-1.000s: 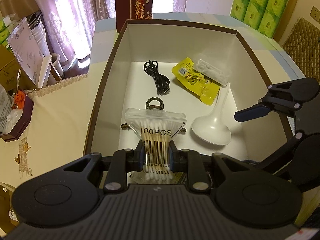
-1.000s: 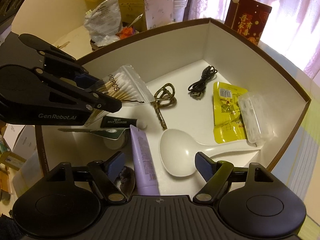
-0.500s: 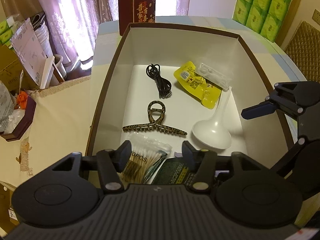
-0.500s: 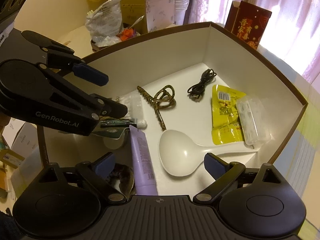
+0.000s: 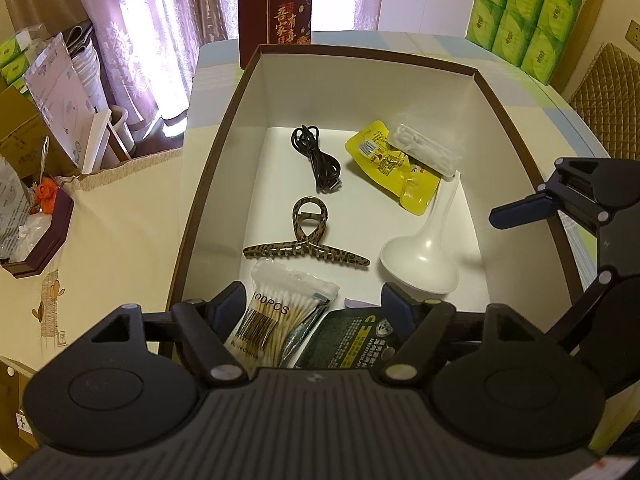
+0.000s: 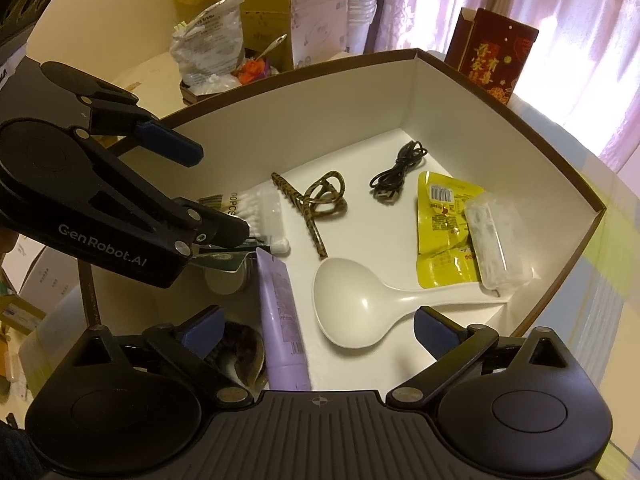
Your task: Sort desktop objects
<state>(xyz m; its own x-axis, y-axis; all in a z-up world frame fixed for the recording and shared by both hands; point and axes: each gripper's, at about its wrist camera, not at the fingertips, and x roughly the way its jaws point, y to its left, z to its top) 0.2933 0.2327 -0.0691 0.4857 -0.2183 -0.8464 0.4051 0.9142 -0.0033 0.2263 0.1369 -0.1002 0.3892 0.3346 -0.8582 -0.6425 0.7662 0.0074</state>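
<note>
A white-lined box with a brown rim (image 5: 400, 92) holds a black cable (image 5: 320, 160), a yellow pouch (image 5: 392, 168), a clear plastic case (image 5: 428, 150), a leopard-print hair claw (image 5: 306, 246) and a white spoon (image 5: 424, 256). A bag of cotton swabs (image 5: 276, 308) lies flat at the box's near end beside a dark green packet (image 5: 352, 340). My left gripper (image 5: 313, 300) hovers open just above that bag, holding nothing. In the right wrist view my right gripper (image 6: 318, 326) is open over a purple tube (image 6: 282, 320) and the spoon (image 6: 356, 304).
A red gift bag (image 5: 276, 20) stands behind the box. Green tissue packs (image 5: 520, 12) are stacked at the far right beside a quilted chair back (image 5: 612, 100). Left of the box sit a dark wooden tray (image 5: 36, 240), cartons and plastic bags.
My left gripper opened and let go of the cotton swab bag, which now lies on the box floor. The gripper has pulled back a little. The right gripper stayed open, its fingers slightly wider.
</note>
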